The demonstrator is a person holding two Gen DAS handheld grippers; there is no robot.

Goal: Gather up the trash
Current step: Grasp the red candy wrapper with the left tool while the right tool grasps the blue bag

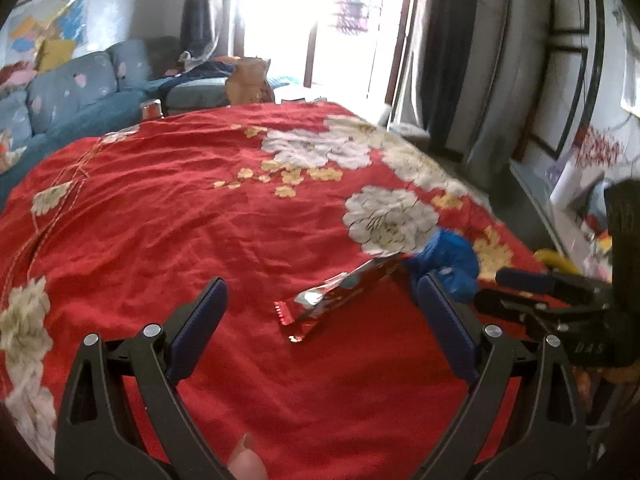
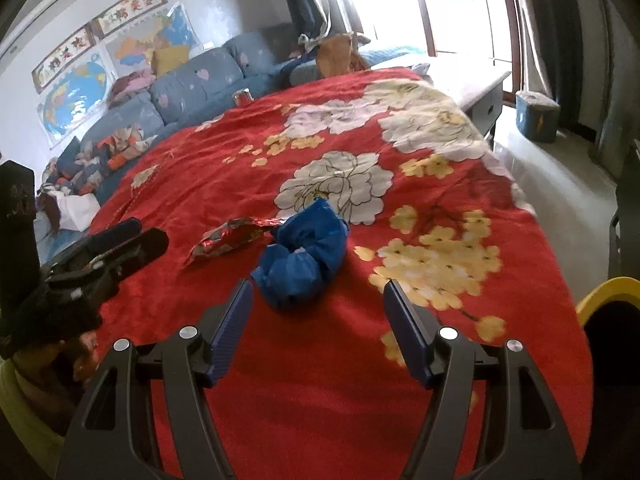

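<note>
On the red floral bedspread a crumpled blue bag touches a shiny red wrapper. The right hand-held gripper hangs just short of the bag, fingers apart and empty. The left hand-held gripper stands wide open before the wrapper.

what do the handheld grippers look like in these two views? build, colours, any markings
Both match: the left gripper and right gripper have black plastic scissor-style linkage arms with triangular cut-outs and silver round pivot pins. Each finger carries a dark blue ribbed pad. Seen from the left wrist view, the right gripper's black body shows faint, unreadable pale lettering. No cables or sleeves visible.
</note>
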